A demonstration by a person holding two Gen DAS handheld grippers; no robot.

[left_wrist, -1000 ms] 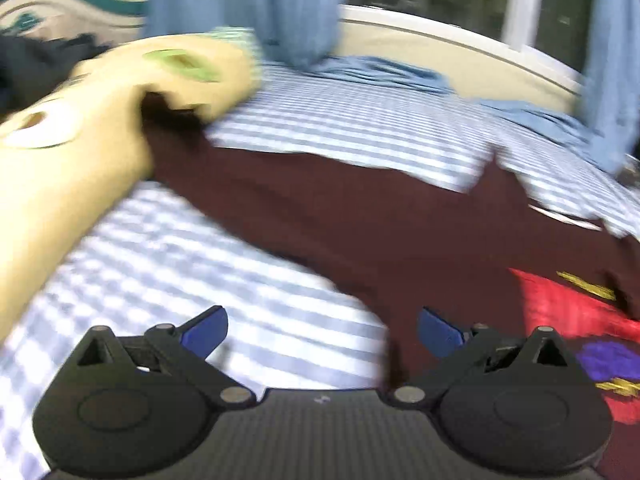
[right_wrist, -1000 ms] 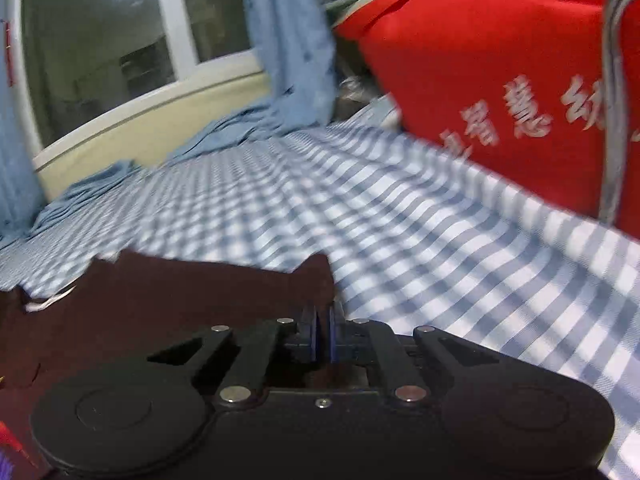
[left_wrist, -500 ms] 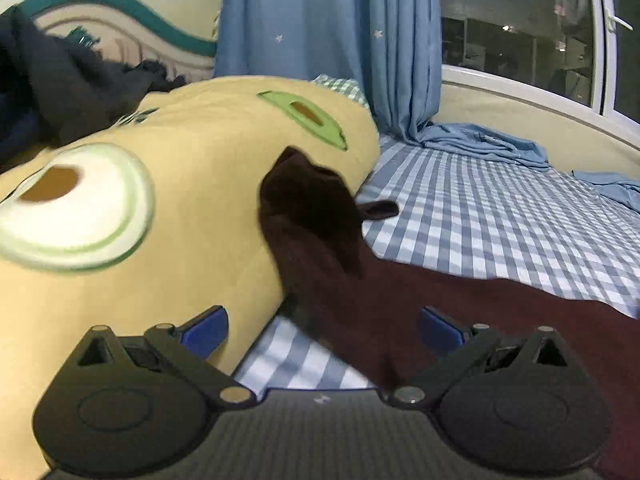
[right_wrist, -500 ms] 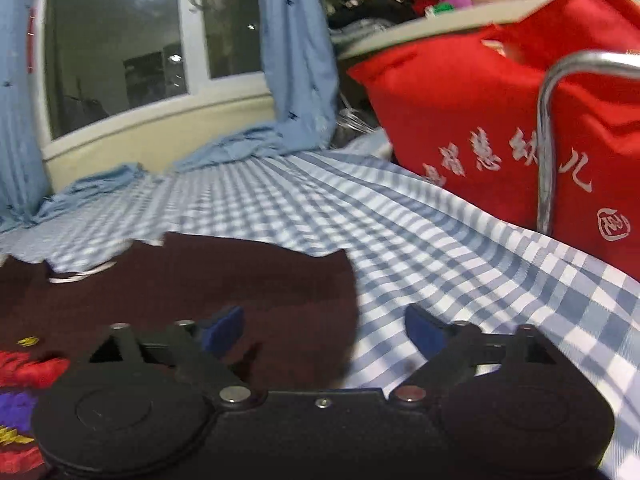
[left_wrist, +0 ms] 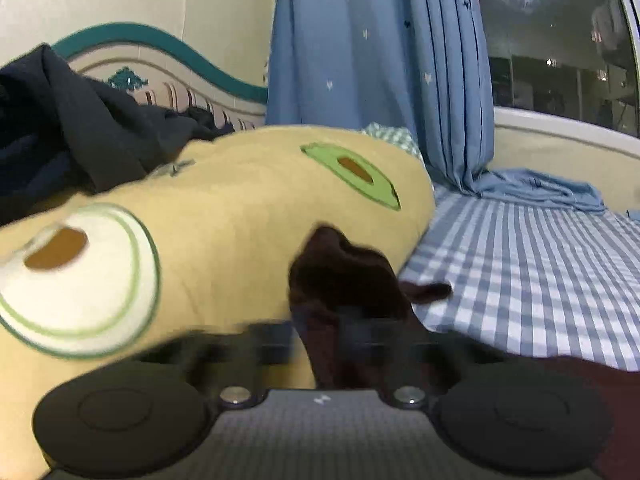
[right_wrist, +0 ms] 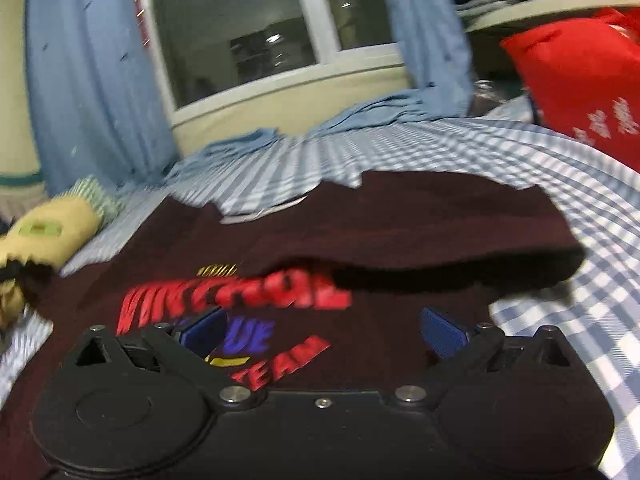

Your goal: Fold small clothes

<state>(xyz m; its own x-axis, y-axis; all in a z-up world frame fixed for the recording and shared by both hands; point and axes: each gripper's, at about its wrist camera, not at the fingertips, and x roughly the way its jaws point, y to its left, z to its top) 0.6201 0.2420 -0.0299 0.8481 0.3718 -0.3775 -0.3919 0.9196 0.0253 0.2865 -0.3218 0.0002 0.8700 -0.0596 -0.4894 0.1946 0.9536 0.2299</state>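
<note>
Left wrist view, far left: dark clothing (left_wrist: 68,128) heaped against a teal-trimmed headboard (left_wrist: 168,68), seen in this view only. Below it, a tan avocado-print pillow (left_wrist: 224,216) filling the left half of the frame. Centre: sleeve end of the maroon T-shirt (left_wrist: 340,280) bunched up against the pillow's face, with the left gripper (left_wrist: 320,344) just closed upon it; fingers motion-blurred, jaws brought together with the cloth between them. Right: checked bedsheet (left_wrist: 532,272) lying open and bare as far as the blue curtain (left_wrist: 380,60) and window ledge (left_wrist: 568,140).

Right wrist view, lower left: the same pillow (right_wrist: 56,228) small at the frame edge, a dark sleeve tip lying against it. Centre: body of the T-shirt (right_wrist: 400,224) spread flat on the sheet, printed lettering (right_wrist: 236,300) in red and blue facing up, shown only here; right-hand sleeve folded inward over the chest, its edge casting a dark shadow. Right gripper (right_wrist: 322,330) just opened wide above the print, blue pads (right_wrist: 442,336) well apart, nothing held. Right: bare checked sheet (right_wrist: 580,320) beside the shirt's folded edge. Upper right: red bag (right_wrist: 580,88) bounding the bed.
</note>
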